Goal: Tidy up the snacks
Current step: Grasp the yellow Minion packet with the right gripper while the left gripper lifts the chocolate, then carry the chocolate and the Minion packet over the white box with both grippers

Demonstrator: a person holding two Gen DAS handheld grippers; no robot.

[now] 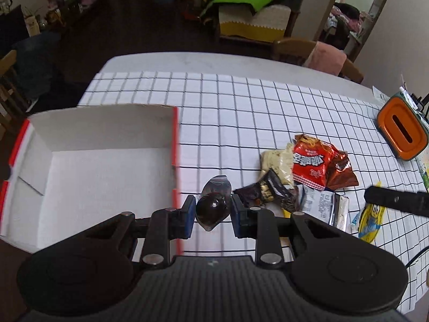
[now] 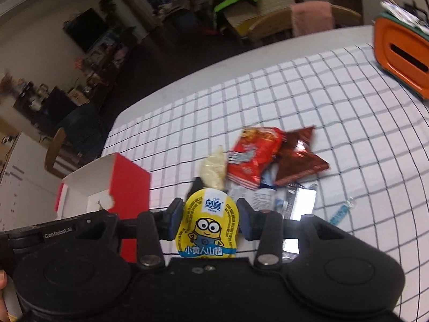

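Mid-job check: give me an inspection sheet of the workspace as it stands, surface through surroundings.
Surface: table under a white grid cloth.
Job's things: open red-and-white box, nothing seen inside; snack pile beside it.
Clutter: orange container at the cloth's far right.
Grippers: left gripper shut on a dark jelly cup; right gripper shut on a yellow cartoon jelly cup.
Cables: dark cords behind the orange container; details unclear.
Surroundings: wooden chair with pink cloth, cluttered shelves, doorway.
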